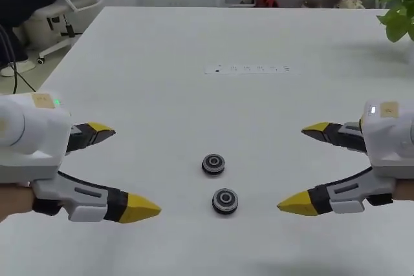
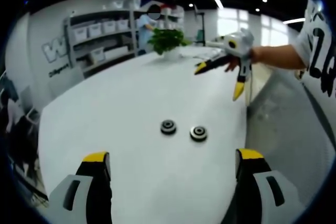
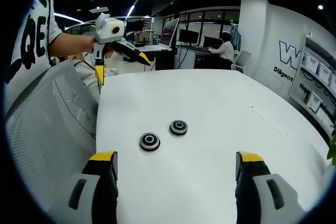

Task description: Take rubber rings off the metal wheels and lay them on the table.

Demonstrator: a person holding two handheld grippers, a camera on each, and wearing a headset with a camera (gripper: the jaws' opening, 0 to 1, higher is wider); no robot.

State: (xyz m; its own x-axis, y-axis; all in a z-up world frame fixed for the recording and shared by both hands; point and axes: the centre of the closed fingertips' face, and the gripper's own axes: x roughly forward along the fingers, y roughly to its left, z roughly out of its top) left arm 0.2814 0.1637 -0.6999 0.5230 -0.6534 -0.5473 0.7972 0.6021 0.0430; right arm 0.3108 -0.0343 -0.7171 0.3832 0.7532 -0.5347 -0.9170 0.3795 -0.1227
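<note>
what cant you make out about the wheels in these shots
- Near wheel and far wheel, every view: ring count and seating too small to tell.
- Their undersides: hidden against the table.
- Left gripper, right gripper, head view: rear bodies cut off by side edges.

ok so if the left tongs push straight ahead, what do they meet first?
Probably the farther metal wheel, centred between the left tongs; their height above the table is unclear.

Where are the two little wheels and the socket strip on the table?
Nearer wheel (image 1: 225, 201): head view, its hub.
Farther wheel (image 1: 213, 164): head view, its hub.
Socket strip (image 1: 252, 68): head view, its middle.
</note>
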